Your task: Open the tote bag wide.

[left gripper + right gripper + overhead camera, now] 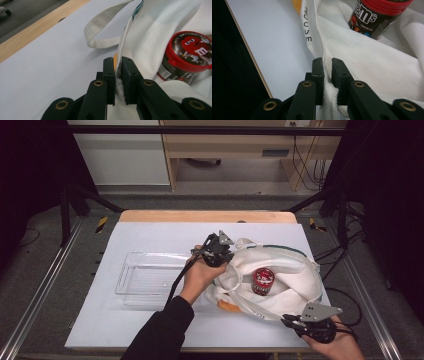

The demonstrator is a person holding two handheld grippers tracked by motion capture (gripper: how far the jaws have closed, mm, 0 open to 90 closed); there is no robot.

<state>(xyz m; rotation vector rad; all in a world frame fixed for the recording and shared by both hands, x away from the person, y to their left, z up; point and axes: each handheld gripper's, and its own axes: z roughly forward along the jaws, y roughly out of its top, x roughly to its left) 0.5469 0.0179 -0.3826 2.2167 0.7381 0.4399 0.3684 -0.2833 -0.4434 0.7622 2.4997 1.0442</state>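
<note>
While both grippers pinch its rim, bag: white cloth tote (280,270) lies open on the table's white sheet (150,320), right of centre.
Left gripper (118,75): jaws clamped on the bag's far-left rim edge.
Right gripper (327,75): jaws closed on the near-right rim seam.
Candy tub (262,281): red lid, dark body, sitting inside the bag's mouth.
Clear tray (131,280): left of the bag, just beside the left hand (200,275).
Orange item (227,305): peeking from under the bag; cannot identify.
</note>
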